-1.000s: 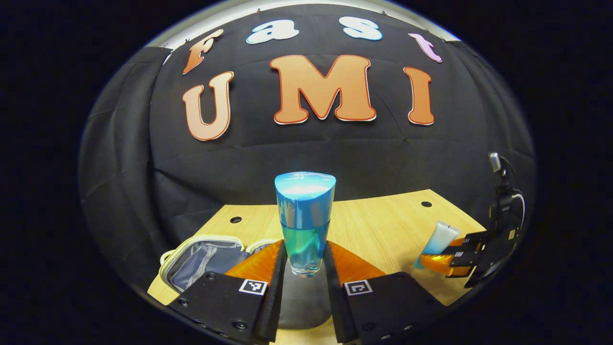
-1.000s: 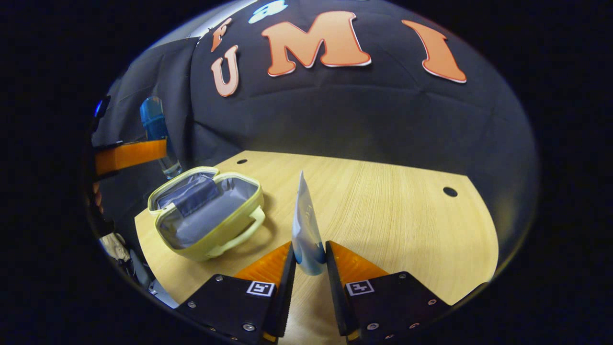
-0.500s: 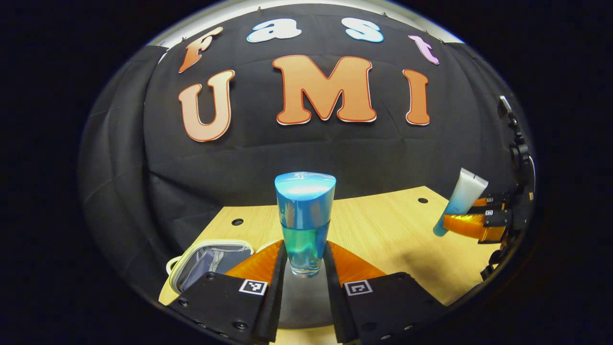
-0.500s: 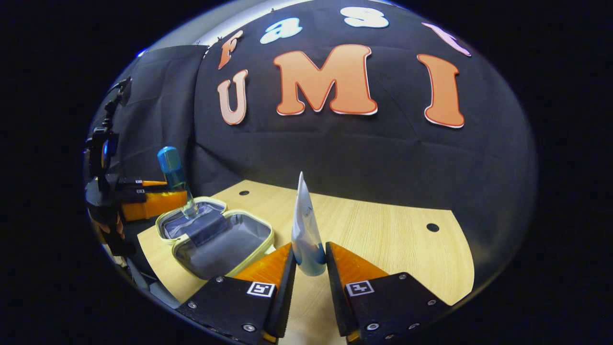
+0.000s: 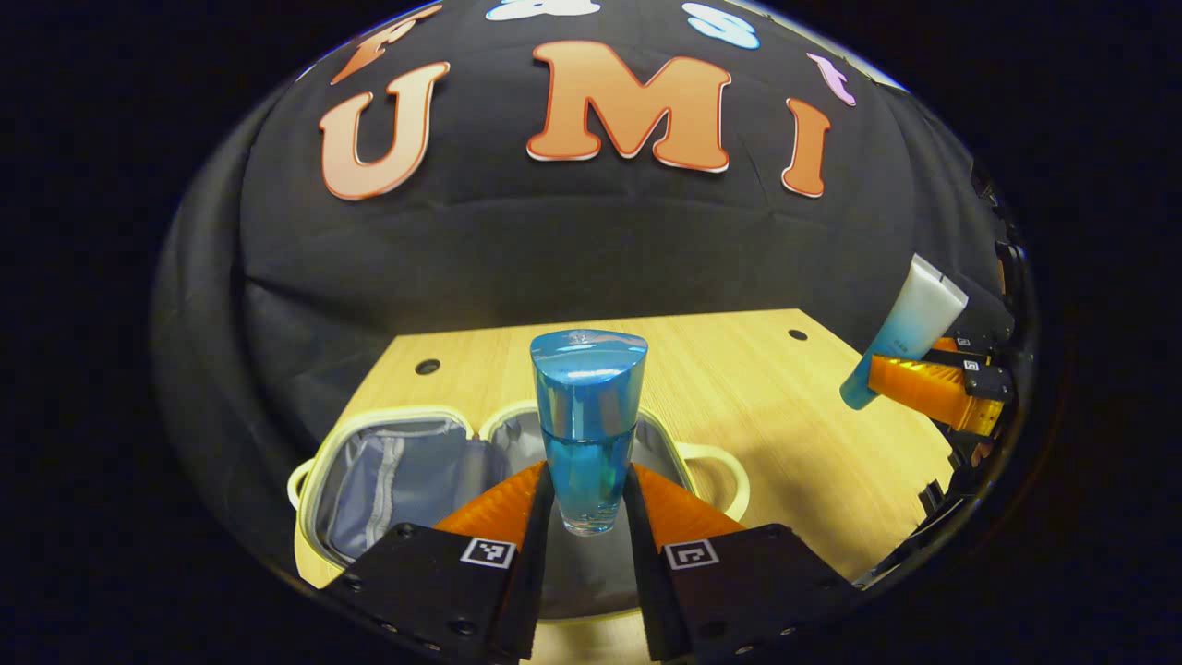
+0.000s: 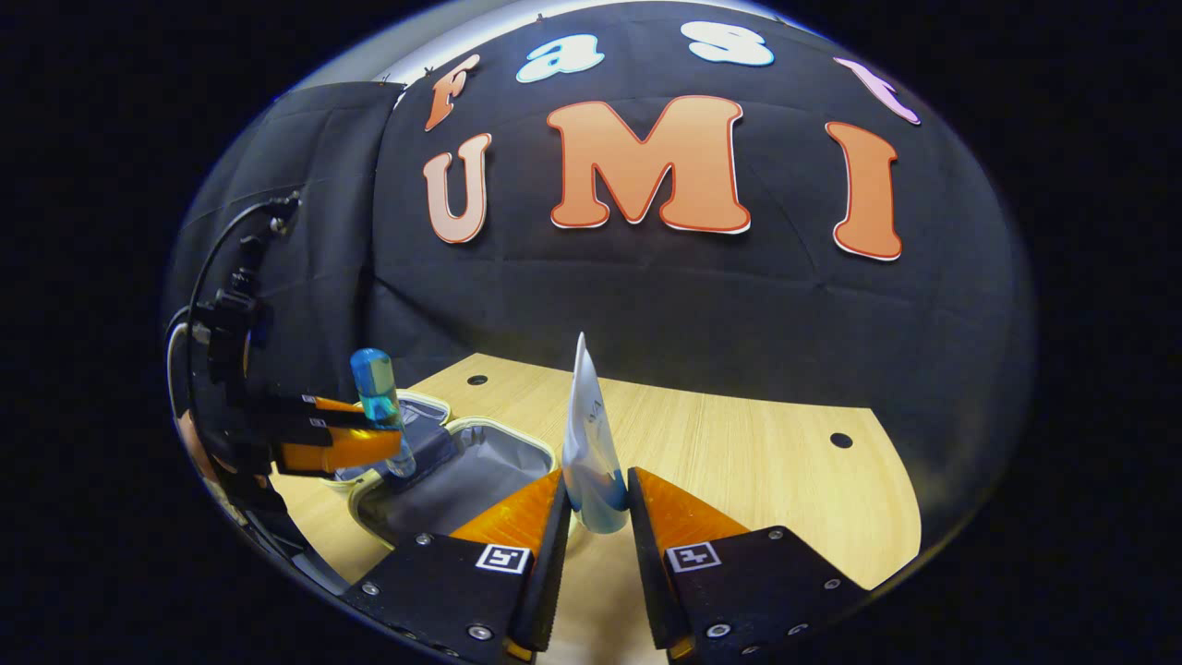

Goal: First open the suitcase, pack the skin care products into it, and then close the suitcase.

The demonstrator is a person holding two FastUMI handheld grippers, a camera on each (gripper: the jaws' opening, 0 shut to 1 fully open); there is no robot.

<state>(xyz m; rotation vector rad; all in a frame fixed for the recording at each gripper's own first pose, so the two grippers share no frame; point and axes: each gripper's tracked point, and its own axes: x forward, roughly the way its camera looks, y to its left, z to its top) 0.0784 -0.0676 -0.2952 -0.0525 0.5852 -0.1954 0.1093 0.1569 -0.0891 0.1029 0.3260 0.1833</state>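
The suitcase (image 5: 388, 462) lies open on the table (image 5: 739, 388); my left gripper (image 5: 588, 503) pinches the bottle (image 5: 587, 416) above it; my right gripper (image 6: 596, 503) pinches the tube (image 6: 588, 434); nothing packed yet, closing remains.

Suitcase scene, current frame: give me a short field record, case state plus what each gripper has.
suitcase: open flat on the wooden table, grey lining, nothing visible inside
left gripper: shut on blue bottle, upright, above the suitcase
right gripper: shut on white-and-blue tube, off the table
packed: nothing yet
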